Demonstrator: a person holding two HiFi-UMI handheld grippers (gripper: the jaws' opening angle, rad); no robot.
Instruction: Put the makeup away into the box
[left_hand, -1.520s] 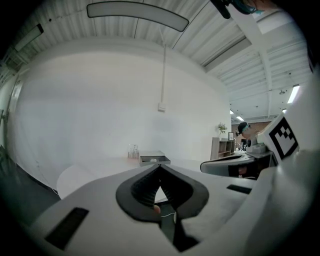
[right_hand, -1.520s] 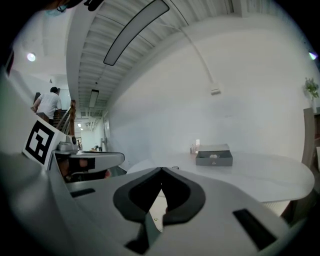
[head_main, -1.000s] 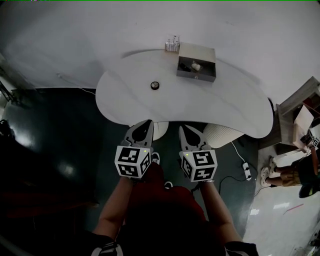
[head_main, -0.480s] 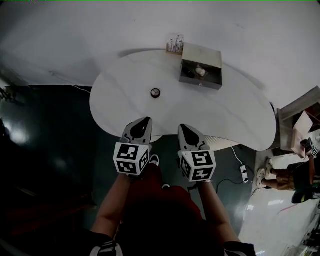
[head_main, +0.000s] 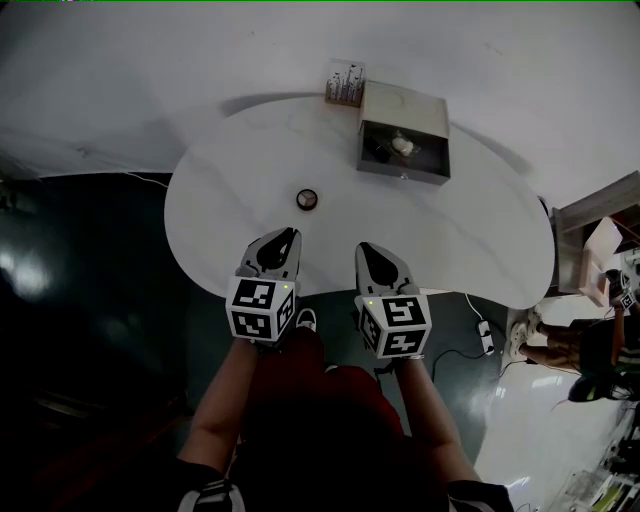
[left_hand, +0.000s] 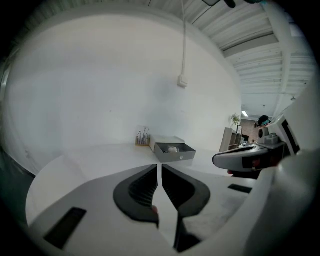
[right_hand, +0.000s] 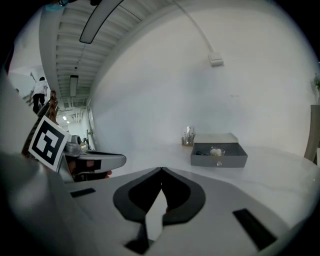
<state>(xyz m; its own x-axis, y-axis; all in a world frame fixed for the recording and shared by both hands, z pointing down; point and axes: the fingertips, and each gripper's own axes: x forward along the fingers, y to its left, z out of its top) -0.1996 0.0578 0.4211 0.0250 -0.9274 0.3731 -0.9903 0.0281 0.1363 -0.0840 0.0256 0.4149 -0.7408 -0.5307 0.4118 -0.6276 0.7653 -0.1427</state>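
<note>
Brought nearer the table: left gripper and right gripper, both clamped empty, so the jar (probably makeup) could get shoved away.

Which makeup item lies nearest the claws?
The round dark compact, alone mid-table; the others sit far off, inside the grey box or in the rack beside it.

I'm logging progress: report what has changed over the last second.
Both grippers advanced: the left gripper and right gripper, earlier at the near edge of the table, now reach over it. Nothing was taken hold of or let go; both stay shut and empty. The round compact and the box lie where they were.
</note>
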